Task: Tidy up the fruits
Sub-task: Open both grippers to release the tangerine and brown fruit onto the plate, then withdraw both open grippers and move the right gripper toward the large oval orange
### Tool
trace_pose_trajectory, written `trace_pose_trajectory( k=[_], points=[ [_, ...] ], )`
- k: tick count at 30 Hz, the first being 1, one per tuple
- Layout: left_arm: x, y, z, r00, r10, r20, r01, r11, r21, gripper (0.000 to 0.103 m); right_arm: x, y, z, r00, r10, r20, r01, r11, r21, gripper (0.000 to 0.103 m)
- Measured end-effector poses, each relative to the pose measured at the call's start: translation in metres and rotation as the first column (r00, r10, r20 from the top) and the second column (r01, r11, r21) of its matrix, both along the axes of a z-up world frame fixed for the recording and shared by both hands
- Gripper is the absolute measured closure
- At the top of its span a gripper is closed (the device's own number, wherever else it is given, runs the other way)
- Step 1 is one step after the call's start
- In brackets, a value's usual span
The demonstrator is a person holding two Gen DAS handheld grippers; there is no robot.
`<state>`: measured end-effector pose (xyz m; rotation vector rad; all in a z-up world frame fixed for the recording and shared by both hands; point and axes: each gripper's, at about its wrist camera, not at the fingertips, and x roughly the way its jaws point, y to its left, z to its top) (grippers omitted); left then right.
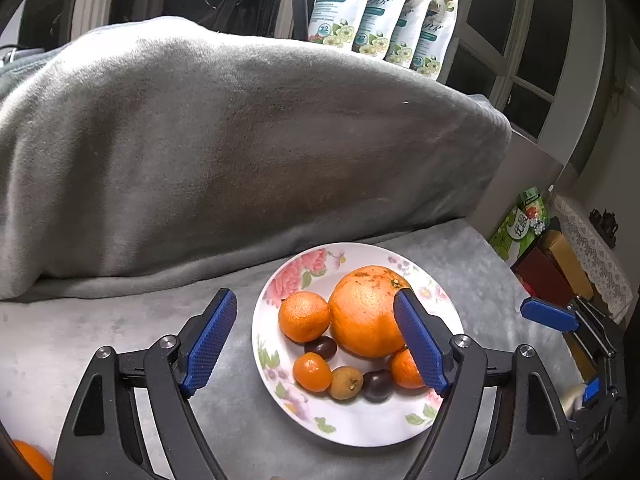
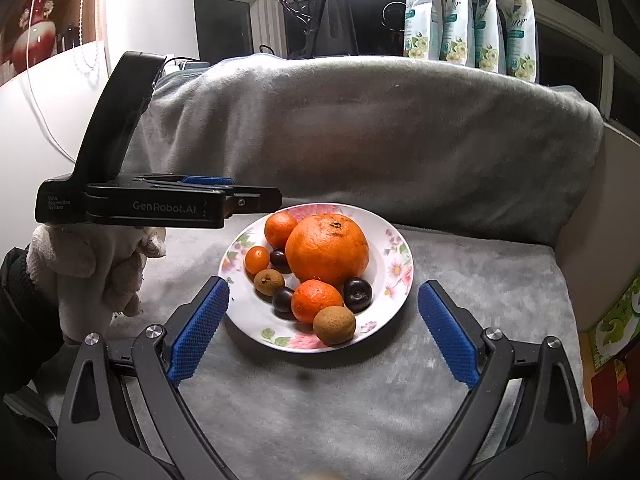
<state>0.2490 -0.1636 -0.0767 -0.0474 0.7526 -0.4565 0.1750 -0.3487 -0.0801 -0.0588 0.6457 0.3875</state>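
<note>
Grey plush blanket [image 2: 360, 128] drapes the backrest and covers the seat surface. Floral plate [image 2: 394, 276] rests on that covered seat, holding all visible fruit: one large orange [image 2: 327, 249] at centre, tangerines [image 2: 317, 300] touching it, dark plums [image 2: 357, 292] and brown longans [image 2: 334, 325] along the near edge. Left hand-held gripper [image 1: 320, 340] released, jaws wide, nothing between the pads, poised over the plate's left side. Right hand-held gripper [image 2: 322, 332] likewise released and empty, its fingers flanking the plate's near rim
</note>
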Motion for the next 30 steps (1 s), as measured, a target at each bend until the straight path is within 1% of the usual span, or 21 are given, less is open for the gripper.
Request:
trace_pose_trajectory(
  k=[4, 11, 19, 26, 30],
  points=[
    [-0.004, 0.0, 0.004, 1.0, 0.0, 0.014, 0.0, 1.0, 0.007, 0.022, -0.002, 0.001, 0.002, 1.0, -0.01, 0.011, 0.01, 1.0, -0.004, 0.006],
    [-0.013, 0.002, 0.012, 1.0, 0.001, 0.029, -0.001, 1.0, -0.004, 0.022, -0.01, 0.0, 0.006, 0.998, -0.034, 0.044, 0.034, 0.999, 0.0, 0.006],
    [-0.024, 0.006, 0.02, 0.999, 0.012, 0.039, -0.013, 1.0, 0.011, 0.022, -0.015, 0.0, 0.011, 0.998, -0.047, 0.039, 0.047, 0.999, 0.01, 0.006],
    [-0.034, 0.012, 0.03, 0.998, 0.022, 0.055, -0.023, 1.0, 0.004, 0.022, -0.019, 0.007, 0.016, 0.998, -0.05, 0.037, 0.051, 0.998, -0.026, 0.005],
    [-0.042, 0.018, 0.036, 0.997, 0.032, 0.069, -0.032, 0.999, -0.004, 0.022, -0.022, 0.01, 0.019, 0.998, -0.052, 0.04, 0.053, 0.998, -0.031, 0.005]
  ],
)
